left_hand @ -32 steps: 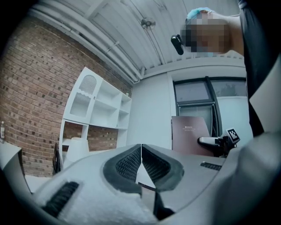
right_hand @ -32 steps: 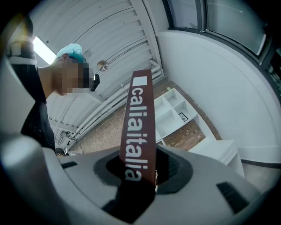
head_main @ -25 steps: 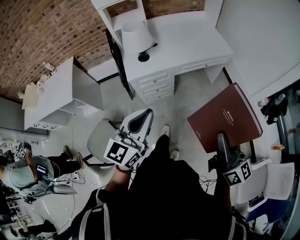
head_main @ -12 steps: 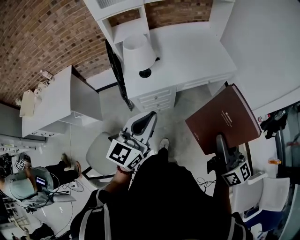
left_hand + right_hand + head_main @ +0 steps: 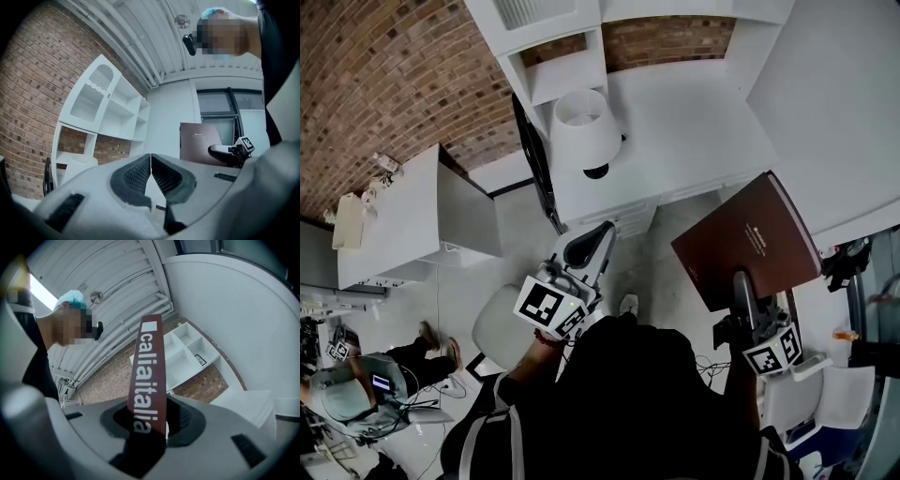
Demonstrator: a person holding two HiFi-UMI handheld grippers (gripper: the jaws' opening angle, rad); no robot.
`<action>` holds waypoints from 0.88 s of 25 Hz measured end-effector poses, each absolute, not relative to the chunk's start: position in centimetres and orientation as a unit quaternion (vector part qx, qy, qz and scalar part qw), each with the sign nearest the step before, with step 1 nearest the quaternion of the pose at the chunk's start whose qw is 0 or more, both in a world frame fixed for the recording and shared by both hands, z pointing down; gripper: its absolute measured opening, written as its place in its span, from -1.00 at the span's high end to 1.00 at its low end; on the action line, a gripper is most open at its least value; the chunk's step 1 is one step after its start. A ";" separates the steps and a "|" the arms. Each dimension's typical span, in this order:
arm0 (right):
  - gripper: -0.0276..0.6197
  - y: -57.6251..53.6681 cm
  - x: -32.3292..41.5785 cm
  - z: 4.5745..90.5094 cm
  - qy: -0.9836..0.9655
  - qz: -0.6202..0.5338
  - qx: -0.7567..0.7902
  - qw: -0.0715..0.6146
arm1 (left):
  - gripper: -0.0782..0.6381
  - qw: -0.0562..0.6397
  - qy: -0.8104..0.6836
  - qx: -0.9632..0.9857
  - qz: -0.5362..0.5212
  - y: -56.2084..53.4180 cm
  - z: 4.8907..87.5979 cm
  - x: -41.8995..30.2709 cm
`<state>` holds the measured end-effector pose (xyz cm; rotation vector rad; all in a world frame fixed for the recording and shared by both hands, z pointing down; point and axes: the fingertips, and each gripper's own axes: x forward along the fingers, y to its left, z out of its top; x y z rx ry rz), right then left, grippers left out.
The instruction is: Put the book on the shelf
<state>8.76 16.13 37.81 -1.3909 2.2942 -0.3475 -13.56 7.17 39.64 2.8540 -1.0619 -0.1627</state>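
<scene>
right tool [image 5: 741, 286] is clamped on the book's [image 5: 748, 239] lower edge; the book hangs in the air at right of the frame, well apart from the shelf [image 5: 551, 75] at top centre. left tool [image 5: 584, 246] has its jaws together, nothing between them. gripped by one edge, the book could pivot or slip, or clip the lamp [image 5: 581, 127] on the tabletop [image 5: 684, 112]. the shelf's upper bays are cut off, so free room is unclear.

I find a white desk [image 5: 694, 122] carrying one white-shaded lamp [image 5: 584, 127]; the white shelf [image 5: 565, 80] rises directly behind it.
</scene>
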 end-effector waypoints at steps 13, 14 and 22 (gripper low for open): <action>0.45 13.9 8.0 37.6 0.823 -0.116 -0.516 0.207 | 0.73 0.058 -0.334 0.939 -0.061 4.1 40.4 -13.6; 0.45 13.6 8.1 37.7 0.823 -0.116 -0.516 0.208 | 0.73 0.056 -0.333 0.939 -0.061 4.0 40.3 -13.4; 0.45 10.1 8.4 38.7 0.832 -0.124 -0.500 0.204 | 0.73 0.053 -0.358 0.931 -0.050 1.8 40.8 -14.0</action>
